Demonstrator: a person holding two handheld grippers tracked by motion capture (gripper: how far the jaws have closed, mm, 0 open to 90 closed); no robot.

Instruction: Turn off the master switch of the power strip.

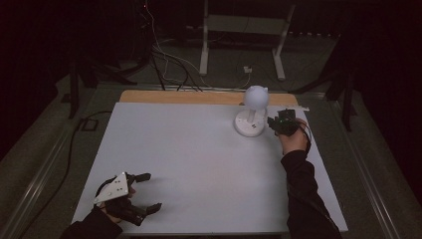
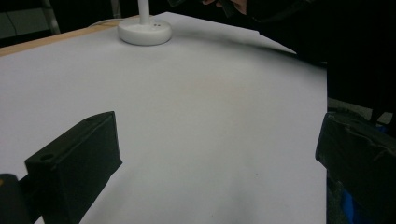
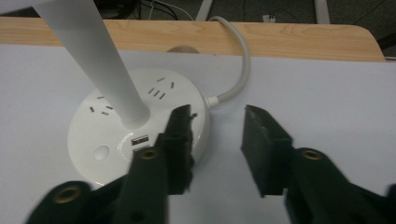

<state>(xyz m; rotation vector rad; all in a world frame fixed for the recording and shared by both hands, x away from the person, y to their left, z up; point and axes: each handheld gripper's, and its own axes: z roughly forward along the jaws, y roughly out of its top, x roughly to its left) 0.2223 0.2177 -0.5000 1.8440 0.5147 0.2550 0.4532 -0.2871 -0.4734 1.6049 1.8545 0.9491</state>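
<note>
The right claw, jaws spread, hangs at the lamp base, likely approaching its button, while the left claw rests spread on the surface.

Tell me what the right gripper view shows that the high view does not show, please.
Only the right gripper view makes out the sockets and USB ports on the lamp's round base, and its white cable. Only the high view shows the lamp's round head and the left gripper, jaws open, near the table's front edge. Both show the white table, the base and stem, and the right gripper, jaws open beside the base.
</note>
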